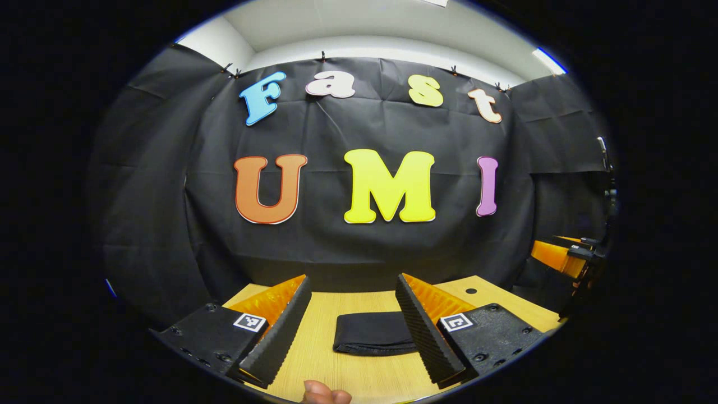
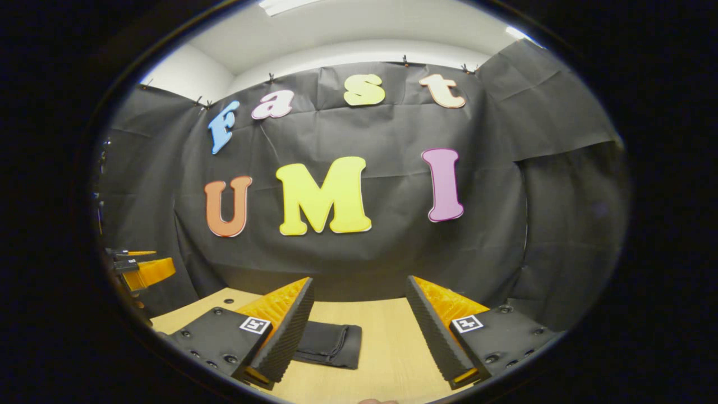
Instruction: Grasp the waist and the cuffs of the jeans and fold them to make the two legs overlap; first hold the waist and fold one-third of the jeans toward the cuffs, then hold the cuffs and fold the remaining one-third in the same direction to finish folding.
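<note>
The left gripper [image 1: 353,331] and right gripper [image 2: 359,331] are both held level and raised, jaws spread wide with nothing gripped between them, each being seen at the edge of the other's view, and a fingertip [image 1: 327,393] is noted beneath the left one.

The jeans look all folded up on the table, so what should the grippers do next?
Probably just back both grippers away and stop. The jeans lie as a compact folded bundle on the table. The left gripper and right gripper are both open, held above the table, holding nothing.
</note>
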`<state>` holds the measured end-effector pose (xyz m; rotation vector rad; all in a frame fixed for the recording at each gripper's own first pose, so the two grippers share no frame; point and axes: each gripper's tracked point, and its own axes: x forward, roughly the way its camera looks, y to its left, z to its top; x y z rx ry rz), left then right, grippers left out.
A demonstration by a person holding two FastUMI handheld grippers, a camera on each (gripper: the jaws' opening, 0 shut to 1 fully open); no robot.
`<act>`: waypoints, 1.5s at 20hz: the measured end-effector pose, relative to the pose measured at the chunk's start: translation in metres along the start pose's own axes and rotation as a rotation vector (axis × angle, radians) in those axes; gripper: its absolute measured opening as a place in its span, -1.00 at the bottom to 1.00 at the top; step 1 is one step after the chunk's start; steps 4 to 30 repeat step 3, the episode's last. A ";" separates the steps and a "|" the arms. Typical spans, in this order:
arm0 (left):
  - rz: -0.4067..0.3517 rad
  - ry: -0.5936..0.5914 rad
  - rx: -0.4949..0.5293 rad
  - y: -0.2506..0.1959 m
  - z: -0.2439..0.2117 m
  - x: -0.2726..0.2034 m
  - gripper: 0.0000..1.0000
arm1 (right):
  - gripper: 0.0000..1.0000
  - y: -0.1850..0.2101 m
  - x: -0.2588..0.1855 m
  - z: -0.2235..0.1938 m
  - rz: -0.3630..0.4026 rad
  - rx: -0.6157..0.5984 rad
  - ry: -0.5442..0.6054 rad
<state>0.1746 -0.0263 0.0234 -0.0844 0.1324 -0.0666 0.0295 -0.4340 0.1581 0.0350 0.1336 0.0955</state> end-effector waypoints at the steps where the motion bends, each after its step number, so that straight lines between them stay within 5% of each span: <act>1: 0.000 0.003 0.005 -0.002 0.000 -0.001 0.94 | 1.00 -0.001 -0.004 0.000 0.001 0.002 -0.002; 30: -0.004 0.005 0.017 -0.006 0.001 -0.004 0.94 | 1.00 -0.002 -0.007 -0.001 -0.001 0.000 -0.001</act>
